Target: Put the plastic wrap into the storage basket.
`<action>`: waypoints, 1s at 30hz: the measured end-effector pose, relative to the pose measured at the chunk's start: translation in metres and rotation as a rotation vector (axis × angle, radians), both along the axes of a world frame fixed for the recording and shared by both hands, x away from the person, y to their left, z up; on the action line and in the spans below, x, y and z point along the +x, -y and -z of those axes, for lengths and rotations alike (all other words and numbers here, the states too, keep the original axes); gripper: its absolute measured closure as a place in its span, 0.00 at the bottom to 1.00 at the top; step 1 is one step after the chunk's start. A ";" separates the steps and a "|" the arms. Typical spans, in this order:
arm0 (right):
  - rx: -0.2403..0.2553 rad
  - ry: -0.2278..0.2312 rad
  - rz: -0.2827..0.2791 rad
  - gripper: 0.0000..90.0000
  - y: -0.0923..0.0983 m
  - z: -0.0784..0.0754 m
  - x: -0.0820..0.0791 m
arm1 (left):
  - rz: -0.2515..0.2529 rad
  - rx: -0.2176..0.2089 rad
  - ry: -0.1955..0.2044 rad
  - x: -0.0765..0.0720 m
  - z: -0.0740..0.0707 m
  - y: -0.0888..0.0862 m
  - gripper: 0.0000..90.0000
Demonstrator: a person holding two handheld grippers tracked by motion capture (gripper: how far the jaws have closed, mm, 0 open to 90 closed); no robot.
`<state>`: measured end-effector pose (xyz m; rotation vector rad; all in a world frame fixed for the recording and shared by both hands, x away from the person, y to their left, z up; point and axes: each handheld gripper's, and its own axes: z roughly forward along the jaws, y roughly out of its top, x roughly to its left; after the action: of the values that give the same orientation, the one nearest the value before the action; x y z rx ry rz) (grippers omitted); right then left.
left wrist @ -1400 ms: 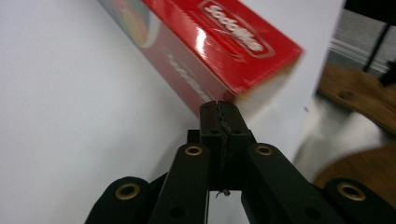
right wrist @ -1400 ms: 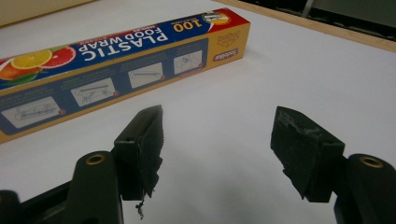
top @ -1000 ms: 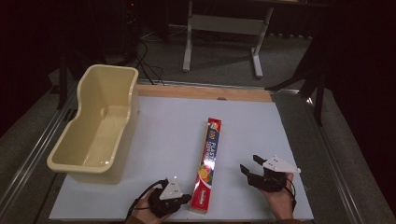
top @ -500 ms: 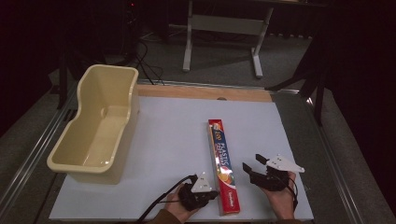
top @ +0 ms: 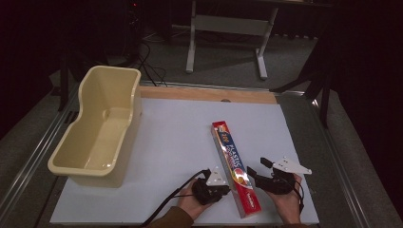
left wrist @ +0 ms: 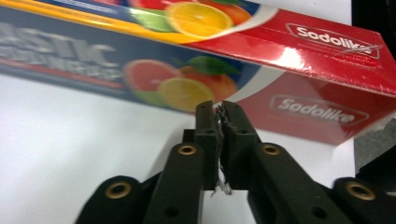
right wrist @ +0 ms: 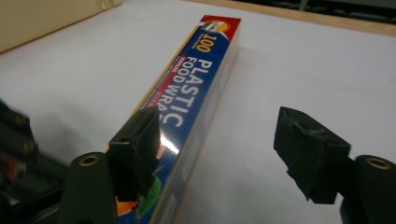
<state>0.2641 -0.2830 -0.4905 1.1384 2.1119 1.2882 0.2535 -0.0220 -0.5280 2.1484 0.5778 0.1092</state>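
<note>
A long box of plastic food wrap point(top: 233, 161) lies on the white table point(top: 176, 137), with its near end angled to the right. My left gripper point(top: 226, 189) is at the left side of that near end. In the left gripper view its jaws point(left wrist: 219, 109) have just been opening a hair, stand almost together with nothing between them, and their tips are at the box's red side point(left wrist: 322, 112). My right gripper point(top: 256, 169) is on the right of the box. Its jaws point(right wrist: 217, 126) have just been opening and stand wide, and the box point(right wrist: 196, 79) runs past the left one.
A cream plastic tub point(top: 90, 178) stands at the left of the table, also visible as the tub point(right wrist: 46, 18) far off. A wooden strip point(top: 204, 93) edges the far side. Behind it are a metal desk frame point(top: 223, 23) and floor cables point(top: 149, 61).
My left gripper has moved right, up against the box. The box's near end has swung to the right toward the right gripper. The right hand has stayed in place.
</note>
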 end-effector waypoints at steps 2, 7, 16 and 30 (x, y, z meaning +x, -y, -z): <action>0.018 -0.023 -0.010 0.30 -0.003 0.000 0.001 | -0.033 -0.021 0.015 0.001 -0.007 -0.015 0.89; 0.005 -0.061 -0.040 0.25 -0.016 -0.002 0.002 | -0.085 -0.052 0.039 0.001 -0.025 -0.059 0.68; -0.092 -0.115 -0.075 0.17 -0.049 -0.001 0.014 | -0.275 -0.006 0.092 -0.009 -0.040 -0.137 0.54; -0.285 -0.338 -0.062 0.16 -0.082 0.009 0.054 | -0.397 -0.008 0.071 -0.028 -0.025 -0.194 0.54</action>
<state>0.3185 -0.2006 -0.4994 1.2389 2.4928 0.8246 0.2251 0.1723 -0.5027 1.9881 0.9545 0.3973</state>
